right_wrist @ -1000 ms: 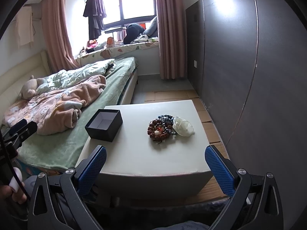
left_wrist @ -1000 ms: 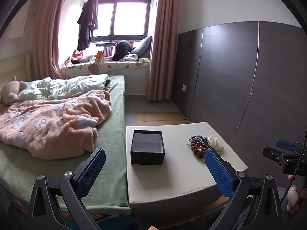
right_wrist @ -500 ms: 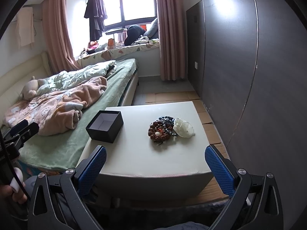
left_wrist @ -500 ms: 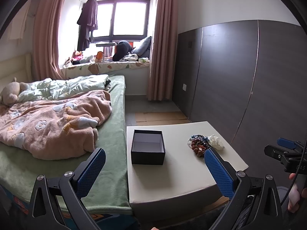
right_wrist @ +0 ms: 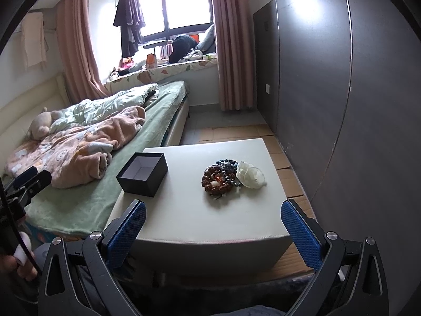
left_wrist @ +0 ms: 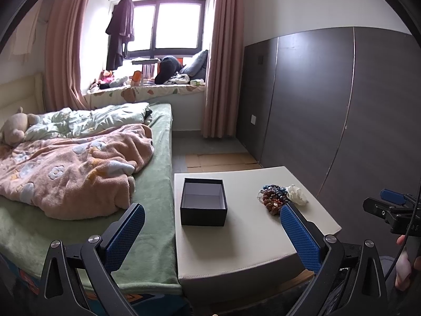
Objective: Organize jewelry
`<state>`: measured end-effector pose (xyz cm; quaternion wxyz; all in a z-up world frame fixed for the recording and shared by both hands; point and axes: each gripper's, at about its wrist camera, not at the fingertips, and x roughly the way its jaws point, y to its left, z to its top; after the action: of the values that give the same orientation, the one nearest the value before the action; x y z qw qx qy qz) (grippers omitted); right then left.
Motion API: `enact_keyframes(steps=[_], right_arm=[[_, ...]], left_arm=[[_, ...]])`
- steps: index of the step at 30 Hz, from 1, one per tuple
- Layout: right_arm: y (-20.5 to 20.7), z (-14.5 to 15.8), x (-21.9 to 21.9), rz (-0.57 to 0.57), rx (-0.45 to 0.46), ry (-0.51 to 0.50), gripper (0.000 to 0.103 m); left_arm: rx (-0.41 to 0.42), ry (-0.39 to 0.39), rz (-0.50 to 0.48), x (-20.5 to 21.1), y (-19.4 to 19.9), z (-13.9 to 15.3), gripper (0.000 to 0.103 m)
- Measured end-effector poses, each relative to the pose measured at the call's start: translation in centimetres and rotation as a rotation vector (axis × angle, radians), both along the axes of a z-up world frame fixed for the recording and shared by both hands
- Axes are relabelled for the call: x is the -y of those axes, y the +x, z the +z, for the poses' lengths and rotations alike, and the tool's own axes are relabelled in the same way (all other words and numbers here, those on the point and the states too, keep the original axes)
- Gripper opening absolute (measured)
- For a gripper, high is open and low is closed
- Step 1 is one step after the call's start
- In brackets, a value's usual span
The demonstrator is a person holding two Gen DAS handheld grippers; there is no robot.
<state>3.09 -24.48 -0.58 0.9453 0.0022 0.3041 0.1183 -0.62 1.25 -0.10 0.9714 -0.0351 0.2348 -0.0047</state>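
An open black box [left_wrist: 203,202] [right_wrist: 142,170] with a pale inside stands on the left part of a white square table [left_wrist: 247,237] [right_wrist: 184,210]. A heap of jewelry lies to its right: a brown bead bracelet [right_wrist: 217,180] [left_wrist: 272,202], a dark blue bead string [right_wrist: 227,163] and a white flower piece [right_wrist: 250,176] [left_wrist: 296,195]. My left gripper [left_wrist: 213,231] is open and empty, near the table's front edge. My right gripper [right_wrist: 213,226] is open and empty, before the table's front edge. Each gripper shows at the edge of the other's view.
A bed [left_wrist: 86,184] with a green sheet and pink blanket touches the table's left side. A dark panelled wall [right_wrist: 355,105] runs along the right. Cardboard sheets [left_wrist: 221,160] lie on the floor behind the table.
Both views have shifted only slightly; the table and jewelry sit a little lower and closer in the frames. Both grippers stay open.
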Motion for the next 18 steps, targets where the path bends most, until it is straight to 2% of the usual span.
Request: enact_keyframes(steps=[14, 18], right_arm=[[0.5, -0.3, 0.3, -0.004, -0.016, 0.029, 0.103], [2.1, -0.5, 1.0, -0.035, -0.08, 0.023, 0.103]], left_arm=[[-0.004, -0.007, 0.01, -0.4, 0.3, -0.1, 0.103], [-0.027, 0.022, 0.008, -0.3, 1.0, 0.1, 0.103]])
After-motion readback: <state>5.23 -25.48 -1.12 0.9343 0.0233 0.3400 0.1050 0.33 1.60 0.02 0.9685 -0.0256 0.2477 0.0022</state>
